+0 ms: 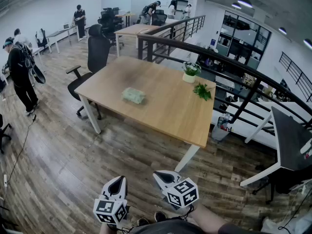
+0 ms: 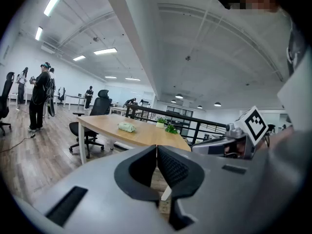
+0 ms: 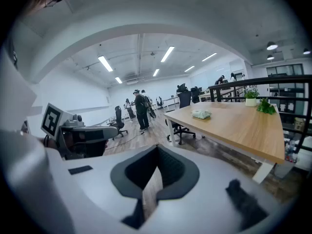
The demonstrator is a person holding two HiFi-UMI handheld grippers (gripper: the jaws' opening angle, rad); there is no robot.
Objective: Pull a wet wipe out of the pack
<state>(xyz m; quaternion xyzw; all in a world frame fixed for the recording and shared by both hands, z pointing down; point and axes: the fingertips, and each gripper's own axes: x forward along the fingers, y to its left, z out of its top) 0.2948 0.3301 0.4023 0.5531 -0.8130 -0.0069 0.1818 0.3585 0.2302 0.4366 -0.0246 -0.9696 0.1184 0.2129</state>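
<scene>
The wet wipe pack point(image 1: 133, 95) is a pale green soft packet lying flat near the middle of the wooden table point(image 1: 165, 116), far ahead of both grippers. It shows small in the left gripper view point(image 2: 126, 126) and in the right gripper view point(image 3: 201, 114). My left gripper point(image 1: 119, 180) point(image 2: 156, 147) is held low over the floor, well short of the table, its jaws shut with nothing between them. Beside it, my right gripper point(image 1: 159, 175) point(image 3: 157, 149) also has its jaw tips together and holds nothing.
A white potted plant point(image 1: 189, 73) and a loose green sprig point(image 1: 202, 90) stand at the table's far right corner. A black office chair point(image 1: 95, 57) sits at its left end. A dark railing point(image 1: 219, 57) runs behind. A person point(image 1: 19, 72) stands at the left.
</scene>
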